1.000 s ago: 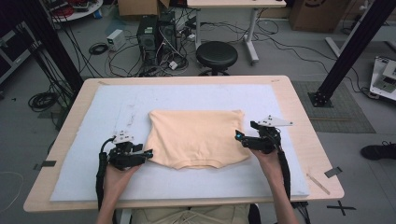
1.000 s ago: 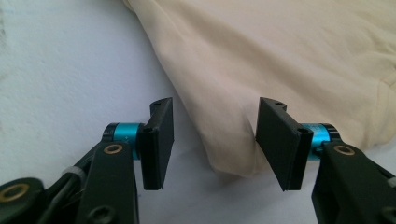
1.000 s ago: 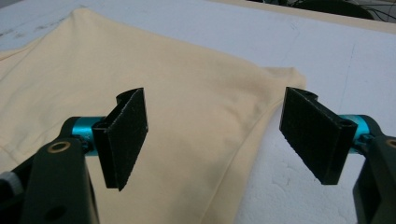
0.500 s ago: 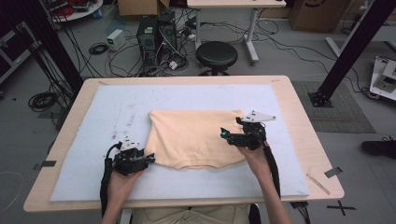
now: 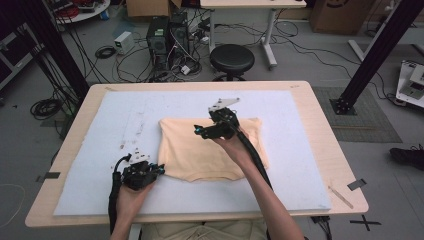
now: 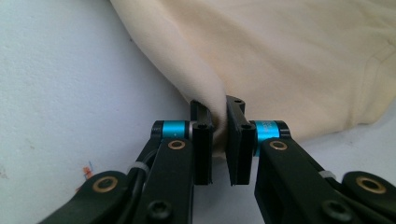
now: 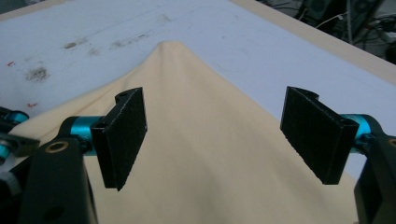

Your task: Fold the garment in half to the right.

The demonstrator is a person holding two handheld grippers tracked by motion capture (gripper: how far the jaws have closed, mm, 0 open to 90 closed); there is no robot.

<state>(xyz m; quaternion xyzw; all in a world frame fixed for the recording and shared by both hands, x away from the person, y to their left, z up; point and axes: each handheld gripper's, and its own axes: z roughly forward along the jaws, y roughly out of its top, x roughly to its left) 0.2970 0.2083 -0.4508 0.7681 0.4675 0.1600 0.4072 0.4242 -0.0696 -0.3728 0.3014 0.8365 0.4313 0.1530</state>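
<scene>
Cables, two computer towers and a round black stool crowd the grey floor behind a wooden counter, most of whose top is covered by a pale blue-white mat with a few dark smudges.

On the middle of that mat lies a folded cream garment, roughly square, its far edge straight and its near edge curved.

At the garment's near left corner sits the left claw, held low by the person's left hand. Its jaws have just been closing, and the left gripper view shows them drawn in on a raised fold of the cream cloth: the fabric is pinched between the two black pads, with the rest of the garment spreading away up and to the right over the mat.

Over the far middle of the garment is the right claw, pointing toward the left side of the counter, the person's right forearm crossing the cloth from the near edge. In the right gripper view its jaws stand spread wide, the two pads well apart with nothing between them, and the cloth lies beneath them, running to a corner on the mat ahead. Whether the pads touch the fabric cannot be told.
</scene>
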